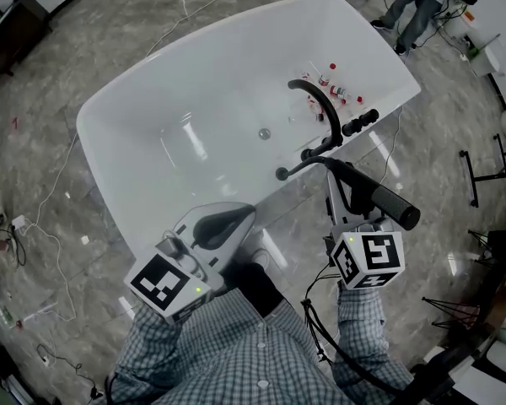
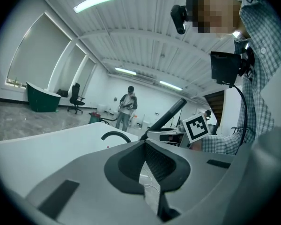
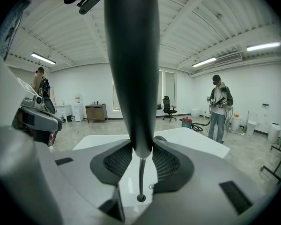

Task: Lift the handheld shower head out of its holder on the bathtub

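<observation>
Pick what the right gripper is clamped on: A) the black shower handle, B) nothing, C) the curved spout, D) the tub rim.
A: in the right gripper view the right gripper is shut on the black shower handle, its hose trailing down to the tub.

The bathtub (image 1: 177, 125) is smooth, glossy white and mirrors the ceiling lights. The floor (image 1: 110, 24) looks like polished grey veined stone, also shiny. The handheld shower head (image 1: 388, 202) has a matt black handle, and the curved spout (image 1: 319, 94) is matt black too. The left hand-held gripper (image 2: 144, 161) and right hand-held gripper (image 3: 139, 156) have matt grey plastic shells with black ribbed pads (image 3: 166, 163). The sleeves (image 1: 152, 353) are checked woven cloth.
</observation>
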Demonstrator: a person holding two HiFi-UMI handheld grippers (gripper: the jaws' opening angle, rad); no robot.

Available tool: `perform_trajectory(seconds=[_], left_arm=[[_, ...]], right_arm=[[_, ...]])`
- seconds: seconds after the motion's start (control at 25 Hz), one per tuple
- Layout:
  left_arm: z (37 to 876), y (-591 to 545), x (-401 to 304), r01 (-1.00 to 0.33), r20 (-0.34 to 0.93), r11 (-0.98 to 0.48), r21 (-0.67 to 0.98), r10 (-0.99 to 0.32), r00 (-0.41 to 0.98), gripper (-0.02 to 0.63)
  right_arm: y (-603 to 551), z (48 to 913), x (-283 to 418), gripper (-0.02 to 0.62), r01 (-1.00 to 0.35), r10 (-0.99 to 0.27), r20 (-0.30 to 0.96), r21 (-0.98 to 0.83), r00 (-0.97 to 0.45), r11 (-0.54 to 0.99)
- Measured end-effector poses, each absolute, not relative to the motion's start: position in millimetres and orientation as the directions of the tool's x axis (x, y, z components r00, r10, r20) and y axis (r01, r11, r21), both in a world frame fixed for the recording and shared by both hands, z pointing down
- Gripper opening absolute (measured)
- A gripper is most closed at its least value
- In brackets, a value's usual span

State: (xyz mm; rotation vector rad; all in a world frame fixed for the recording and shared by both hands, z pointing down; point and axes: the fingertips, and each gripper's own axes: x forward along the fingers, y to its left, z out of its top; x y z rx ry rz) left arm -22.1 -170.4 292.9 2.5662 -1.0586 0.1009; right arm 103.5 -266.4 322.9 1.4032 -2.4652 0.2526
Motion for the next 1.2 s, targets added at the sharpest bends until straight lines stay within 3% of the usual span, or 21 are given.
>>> perform_trajectory(seconds=[0.2,1.2], left_arm=[[287,-170,-28,-0.709,0.22,-0.648,0.278,-0.676,0.704,-0.002],[216,-184,-20,-0.677,0.069,-0.702,0.224,-0.681,0.729,-0.002]], right_arm=[[-264,300,101,0.133,-0.857,-0.815,0.305,-0.001,-0.492,0.516],[-265,201,105,0.133,-0.856,-0.848,0.162,0.036,-0.505,0.516]])
